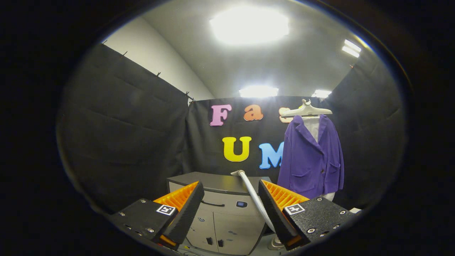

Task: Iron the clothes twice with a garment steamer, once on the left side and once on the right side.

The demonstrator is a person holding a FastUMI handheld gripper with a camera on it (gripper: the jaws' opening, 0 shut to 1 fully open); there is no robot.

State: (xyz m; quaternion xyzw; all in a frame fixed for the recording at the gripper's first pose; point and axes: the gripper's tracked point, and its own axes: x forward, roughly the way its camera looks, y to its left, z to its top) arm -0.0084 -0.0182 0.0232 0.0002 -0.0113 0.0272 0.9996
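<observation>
The tongs stand wide, holding nothing. Between the fingers and beyond them sits a grey cabinet; a pale steamer hose slants across it beside the right finger. Further right, a purple jacket hangs on a hanger.

Purple jacket on pale cream hanger; white lining at jacket's open collar, dark buttons down front. Left of jacket: pale grey steamer hose, plain, rising over grey cabinet with darker charcoal top, small blue spot on cabinet front. Tongs spread open, nothing between them, each bearing small black-and-white square marker. Above jacket: white ceiling, bright white light panels.
</observation>
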